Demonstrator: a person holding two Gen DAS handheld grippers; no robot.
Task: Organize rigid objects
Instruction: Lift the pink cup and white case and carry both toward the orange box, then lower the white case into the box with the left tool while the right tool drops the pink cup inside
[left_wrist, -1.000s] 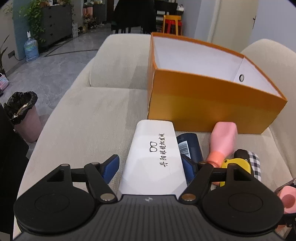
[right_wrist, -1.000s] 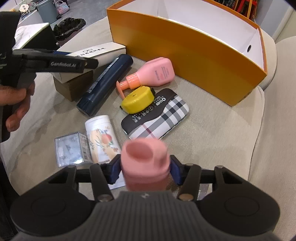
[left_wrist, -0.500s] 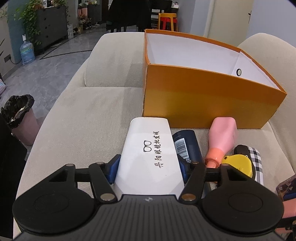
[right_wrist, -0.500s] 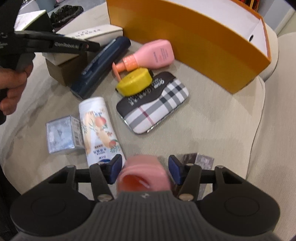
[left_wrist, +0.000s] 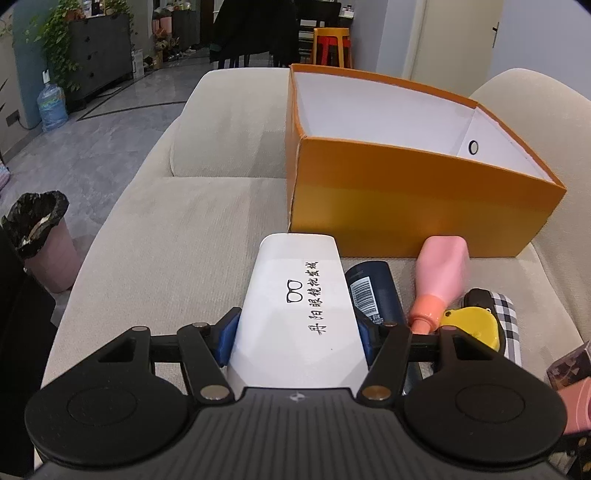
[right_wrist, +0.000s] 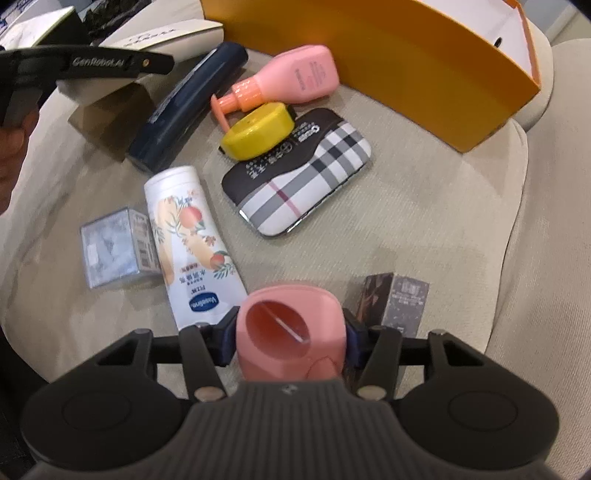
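Observation:
My left gripper (left_wrist: 295, 336) is shut on a white glasses box (left_wrist: 299, 302) with black lettering, its blue pads pressed on both long sides. That box points at the open orange box (left_wrist: 406, 206) on the beige sofa. The right wrist view shows the same white box (right_wrist: 173, 33) under the left gripper's finger (right_wrist: 110, 64). My right gripper (right_wrist: 290, 332) points down with a pink container (right_wrist: 291, 328) between its pads. Its jaws are opening slightly, but the pads still touch the container.
On the cushion lie a pink pump bottle (right_wrist: 295, 79), a dark blue tube (right_wrist: 184, 107), a yellow tape measure (right_wrist: 255, 131), a plaid case (right_wrist: 306, 177), a white lotion tube (right_wrist: 192, 240), a clear small box (right_wrist: 114, 251) and a dark small box (right_wrist: 399, 299). A lined bin (left_wrist: 40, 236) stands on the floor at left.
My left jaws closed onto the white glasses box. The right gripper tipped further down with the pink container, so the objects on the cushion shifted up in its view.

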